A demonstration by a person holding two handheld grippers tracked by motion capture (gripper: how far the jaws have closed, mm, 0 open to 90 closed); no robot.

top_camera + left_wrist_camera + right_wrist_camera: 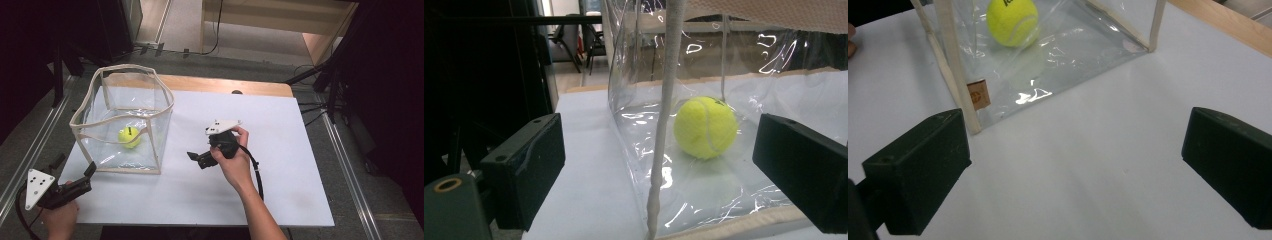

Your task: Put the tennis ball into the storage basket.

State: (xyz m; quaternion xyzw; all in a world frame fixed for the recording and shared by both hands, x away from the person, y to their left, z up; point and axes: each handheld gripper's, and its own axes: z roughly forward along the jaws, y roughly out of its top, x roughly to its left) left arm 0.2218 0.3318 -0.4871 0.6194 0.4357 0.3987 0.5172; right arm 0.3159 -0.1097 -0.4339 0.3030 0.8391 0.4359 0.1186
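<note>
A yellow tennis ball (130, 136) lies on the floor of a clear, open-topped plastic box (150, 107) with beige trim, at the table's left. My left gripper (75, 167) is open at the table's front left corner, just short of the box's near corner. In the left gripper view the ball (705, 127) sits behind the clear wall, and a beige corner seam (664, 125) stands between the open jaws of my left gripper (659, 155). My right gripper (196, 158) is open over bare table right of the box. It (1073, 165) faces the box (1073, 45) and the ball (1013, 20).
The white tabletop (280, 165) stretches bare to the right and front of the box. A wooden strip (225, 84) runs along the far edge. Metal rails (350, 175) flank the table. A small brown tag (979, 94) hangs on the box's near corner.
</note>
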